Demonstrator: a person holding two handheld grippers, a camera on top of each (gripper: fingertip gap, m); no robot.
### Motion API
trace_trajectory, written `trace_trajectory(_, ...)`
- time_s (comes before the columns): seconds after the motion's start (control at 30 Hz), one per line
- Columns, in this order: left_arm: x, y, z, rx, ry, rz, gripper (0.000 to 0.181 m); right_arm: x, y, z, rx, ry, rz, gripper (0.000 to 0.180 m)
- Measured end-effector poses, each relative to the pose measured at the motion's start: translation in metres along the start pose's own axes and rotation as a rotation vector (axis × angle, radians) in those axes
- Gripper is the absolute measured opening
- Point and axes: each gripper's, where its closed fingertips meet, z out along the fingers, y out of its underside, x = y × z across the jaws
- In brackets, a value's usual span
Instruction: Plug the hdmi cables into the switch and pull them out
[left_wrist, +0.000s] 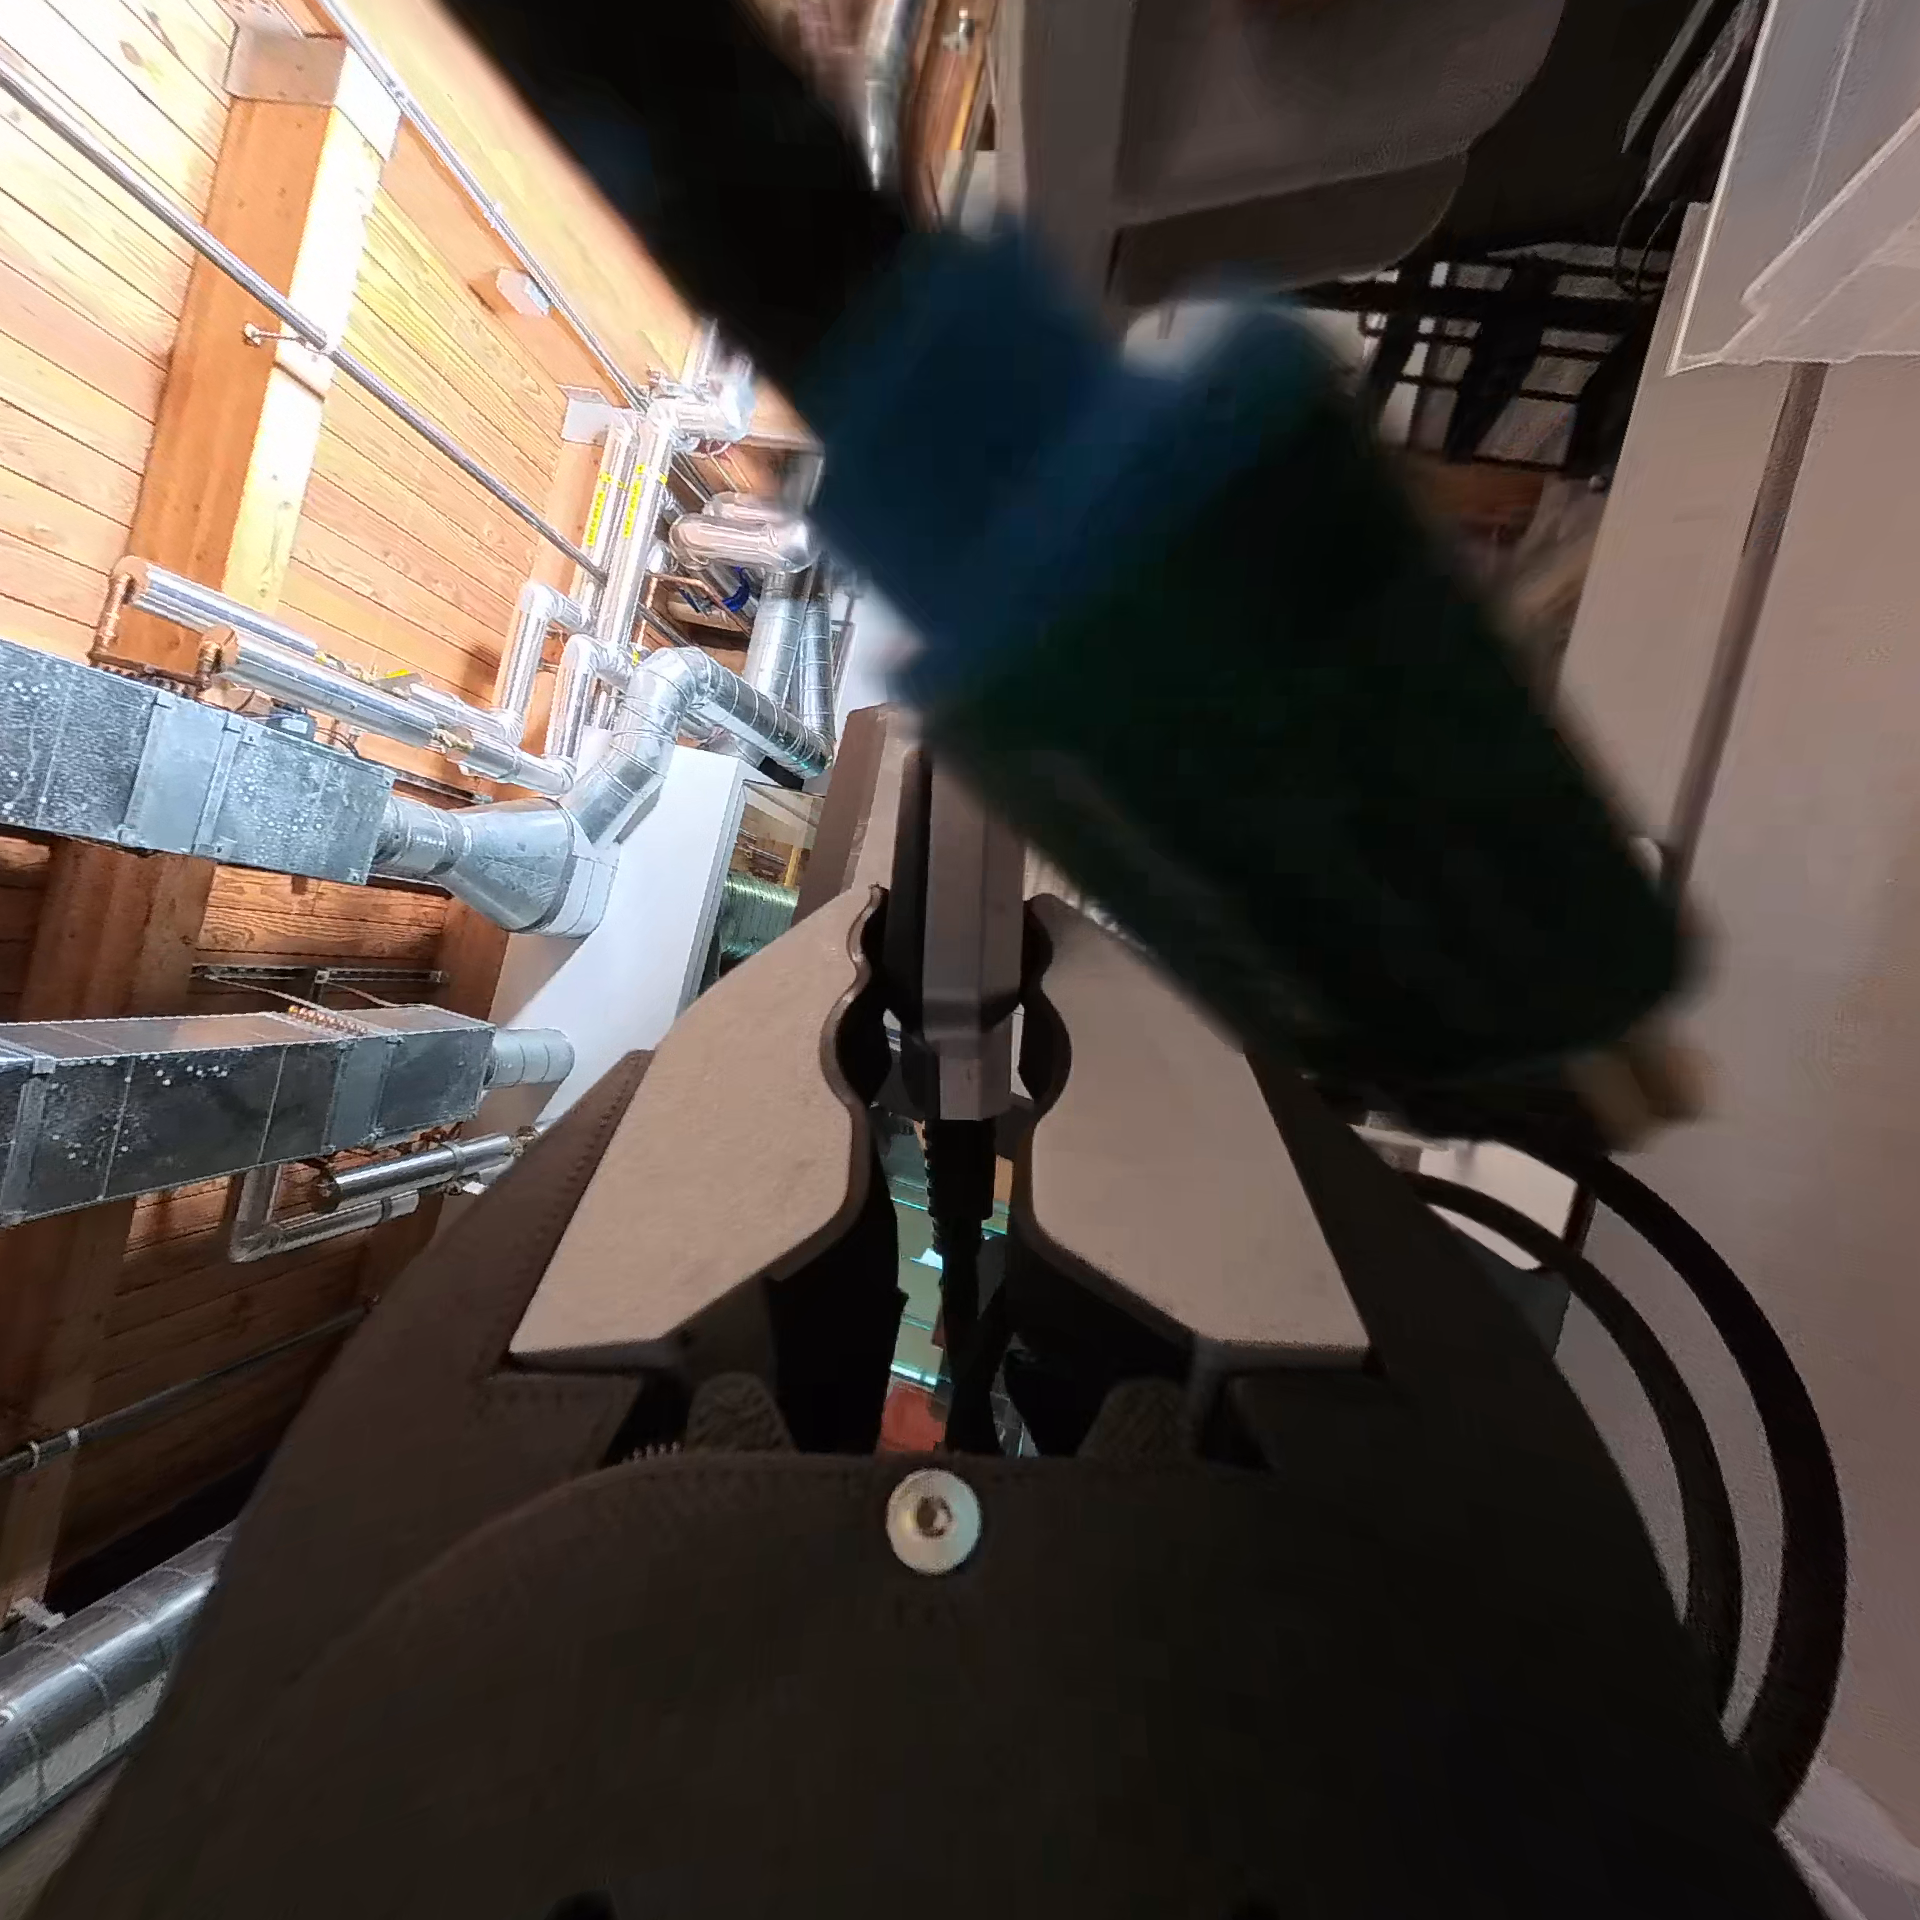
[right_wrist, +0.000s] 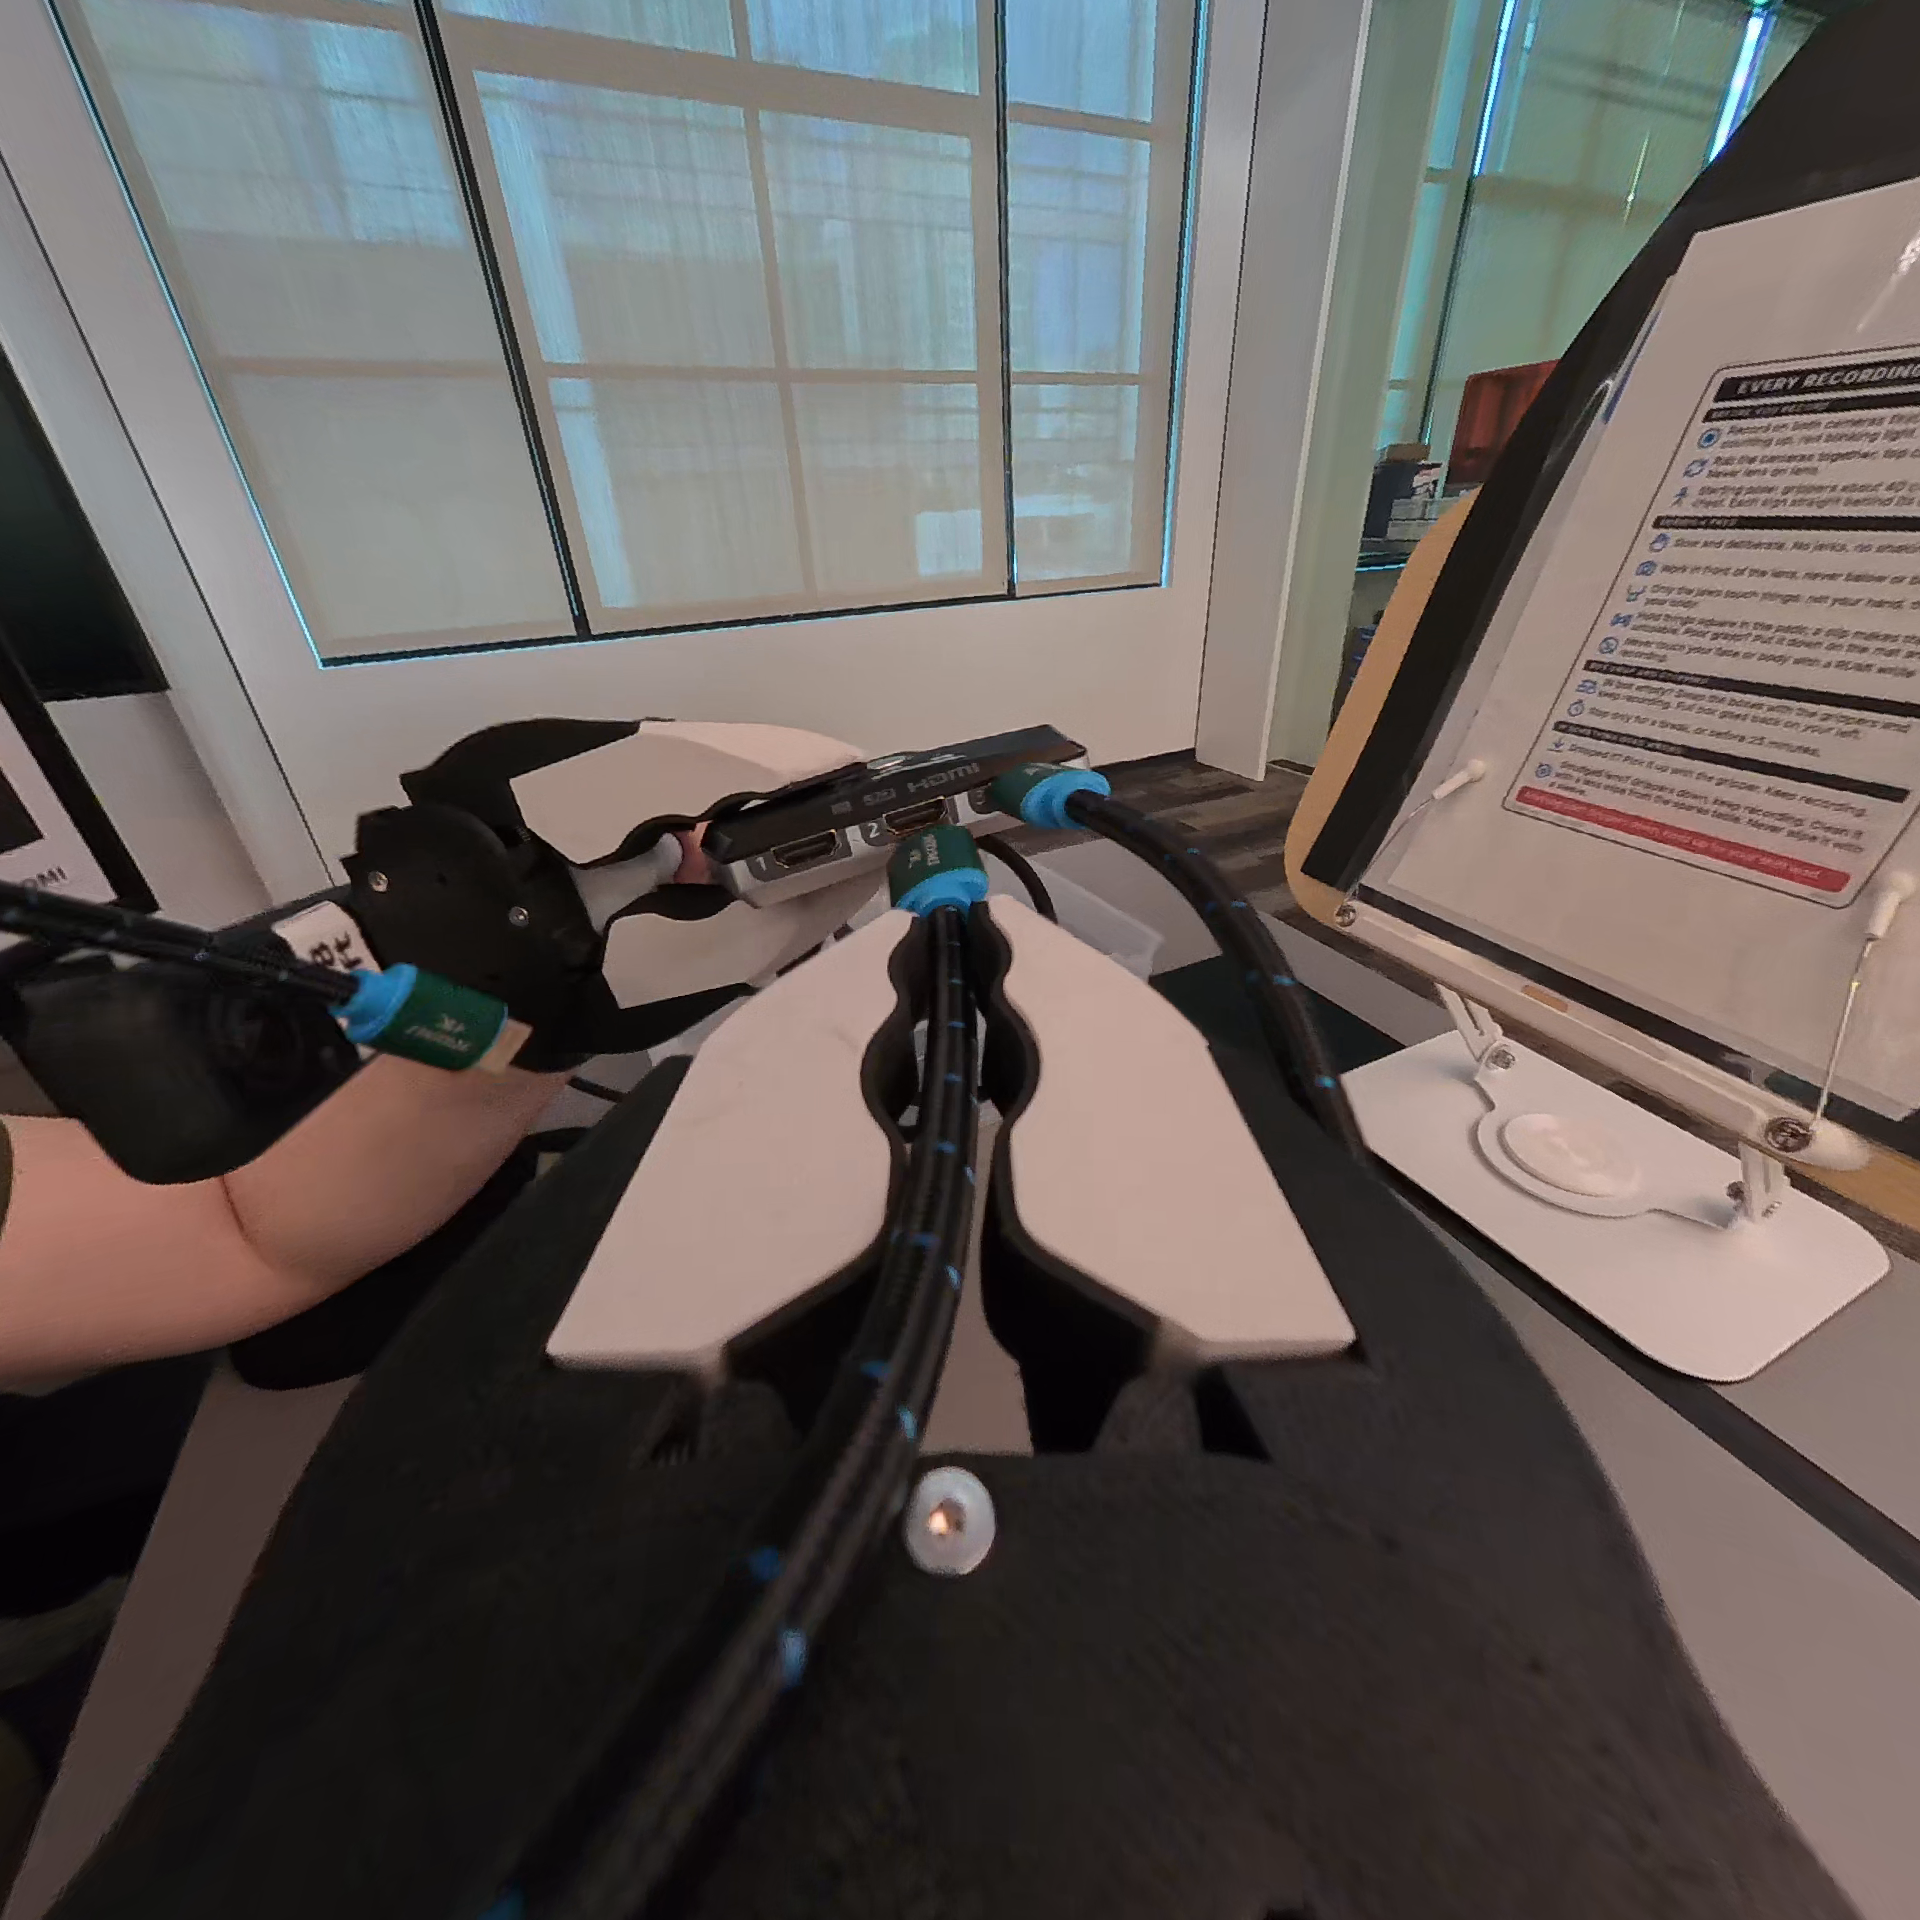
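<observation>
My left tongs (right_wrist: 681, 857) are clenched on the end of the switch (right_wrist: 894, 810), holding it up off the counter (right_wrist: 1558, 1455) by the end nearest its first port; the left wrist view shows the same grip edge-on, the switch (left_wrist: 951, 935) pinched between the two pads, with a blurred green and blue plug (left_wrist: 1195, 665) crossing just beyond it. My right tongs (right_wrist: 940, 997) are closed around the braided cable (right_wrist: 930, 1174) just behind its green plug (right_wrist: 932, 854), and that plug's tip sits right at the switch's middle port; I cannot tell whether it is entering or only touching the opening. A second cable (right_wrist: 1226, 935) is already seated in the port at the far end of the switch from my left tongs. A third plug (right_wrist: 442, 1023) hangs loose on the left-tongs side of the switch, unplugged, and the first port is open. By my reckoning one cable is in, one is at the port, one is left, and every pull-out is still to do. A sign stand (right_wrist: 1621, 1226) sits to the right of the switch.
</observation>
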Motion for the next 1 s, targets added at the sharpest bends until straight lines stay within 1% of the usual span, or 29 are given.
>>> trace_trajectory(0.17, -0.002, -0.002, -0.001, 0.009, -0.013, 0.017, 0.021, -0.003, -0.004, -0.003, 0.026, -0.055, 0.063, 0.007)
trace_trajectory(0.47, -0.001, -0.012, -0.003, 0.04, -0.021, 0.033, 0.021, -0.003, -0.006, -0.004, 0.019, -0.047, 0.065, 0.007)
trace_trajectory(0.53, -0.001, -0.012, -0.004, 0.042, -0.023, 0.032, 0.02, -0.002, -0.005, -0.004, 0.007, -0.022, 0.052, 0.007)
trace_trajectory(0.67, -0.002, -0.014, -0.005, 0.05, -0.024, 0.035, 0.021, -0.004, -0.004, -0.004, -0.01, -0.04, 0.058, 0.007)
trace_trajectory(0.9, 0.008, -0.029, -0.007, 0.097, -0.005, 0.081, 0.02, -0.004, 0.005, -0.017, -0.109, -0.132, 0.218, 0.007)
trace_trajectory(1.0, 0.017, -0.041, -0.008, 0.136, 0.022, 0.09, 0.021, -0.004, 0.01, -0.027, -0.179, -0.162, 0.246, 0.007)
